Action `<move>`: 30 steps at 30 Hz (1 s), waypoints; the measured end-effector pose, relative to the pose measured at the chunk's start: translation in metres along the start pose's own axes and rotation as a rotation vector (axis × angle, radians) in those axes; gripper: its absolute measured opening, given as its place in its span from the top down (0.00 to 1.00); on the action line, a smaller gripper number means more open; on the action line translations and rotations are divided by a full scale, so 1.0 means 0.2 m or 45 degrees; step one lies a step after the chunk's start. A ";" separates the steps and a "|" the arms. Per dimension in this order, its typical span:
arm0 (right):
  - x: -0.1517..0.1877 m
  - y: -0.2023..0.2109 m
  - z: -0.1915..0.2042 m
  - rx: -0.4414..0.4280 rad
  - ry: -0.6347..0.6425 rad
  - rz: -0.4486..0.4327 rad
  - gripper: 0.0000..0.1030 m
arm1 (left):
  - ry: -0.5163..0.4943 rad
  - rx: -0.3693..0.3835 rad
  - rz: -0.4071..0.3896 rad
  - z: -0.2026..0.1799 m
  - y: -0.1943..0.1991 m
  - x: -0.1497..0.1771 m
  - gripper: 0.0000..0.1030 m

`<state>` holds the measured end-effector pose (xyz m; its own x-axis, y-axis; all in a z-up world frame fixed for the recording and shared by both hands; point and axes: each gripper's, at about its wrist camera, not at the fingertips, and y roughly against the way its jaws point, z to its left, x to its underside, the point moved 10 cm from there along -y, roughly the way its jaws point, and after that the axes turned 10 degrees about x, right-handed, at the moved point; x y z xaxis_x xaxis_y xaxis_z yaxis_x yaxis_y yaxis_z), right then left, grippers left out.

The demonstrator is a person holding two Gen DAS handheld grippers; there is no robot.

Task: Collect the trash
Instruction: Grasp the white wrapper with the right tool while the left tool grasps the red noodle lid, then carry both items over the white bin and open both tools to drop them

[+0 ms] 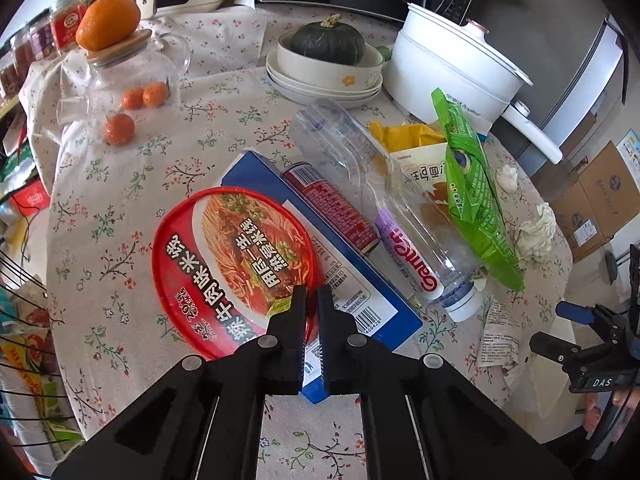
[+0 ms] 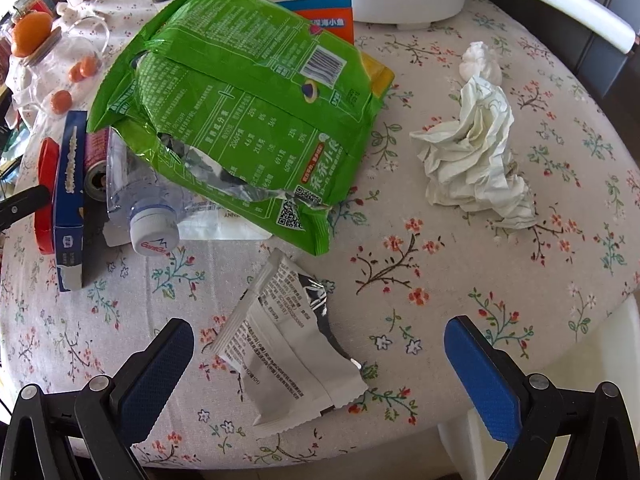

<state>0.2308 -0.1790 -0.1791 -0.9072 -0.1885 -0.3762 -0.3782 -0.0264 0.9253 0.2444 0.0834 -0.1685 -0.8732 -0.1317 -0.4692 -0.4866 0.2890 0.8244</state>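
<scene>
Floral-cloth tabletop (image 2: 460, 240), littered. My right hand-held gripper (image 2: 320, 354) hovers wide open and empty around the torn white wrapper (image 2: 288, 356) — light, crinkly, best pinched at its sealed edge. My left hand-held gripper (image 1: 312, 300) — nearly closed — pinches the red noodle-bowl lid (image 1: 234, 260).

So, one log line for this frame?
left gripper: nearly shut at noodle bowl rim | right gripper: open over white wrapper | nothing lifted

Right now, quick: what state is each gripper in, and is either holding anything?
Left gripper: nearly shut on the rim of the red noodle bowl lid.
Right gripper: open, holding nothing, jaws either side of the white wrapper.
</scene>
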 end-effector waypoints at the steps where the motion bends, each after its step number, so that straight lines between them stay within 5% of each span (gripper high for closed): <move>1: 0.01 -0.01 0.00 0.000 0.002 0.007 0.00 | -0.004 -0.001 -0.002 0.00 0.01 0.01 0.95; 8: 0.05 -0.11 0.04 -0.006 0.008 0.081 0.09 | -0.061 -0.026 -0.068 0.00 0.12 0.02 0.96; 13: 0.11 -0.19 0.09 -0.054 0.008 0.162 0.35 | -0.084 -0.037 -0.118 0.00 0.21 0.04 0.96; 18: 0.09 -0.15 0.10 -0.069 0.028 0.096 0.62 | -0.117 -0.030 -0.145 -0.04 0.28 0.05 0.96; 30: 0.12 0.06 -0.03 -0.092 -0.042 -0.037 0.69 | -0.323 0.039 -0.154 -0.43 0.33 0.12 0.96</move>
<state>0.2063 -0.1898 -0.1762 -0.9021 -0.1542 -0.4029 -0.3911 -0.1020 0.9147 0.1890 0.0177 -0.0986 -0.7725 0.0732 -0.6307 -0.5822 0.3147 0.7496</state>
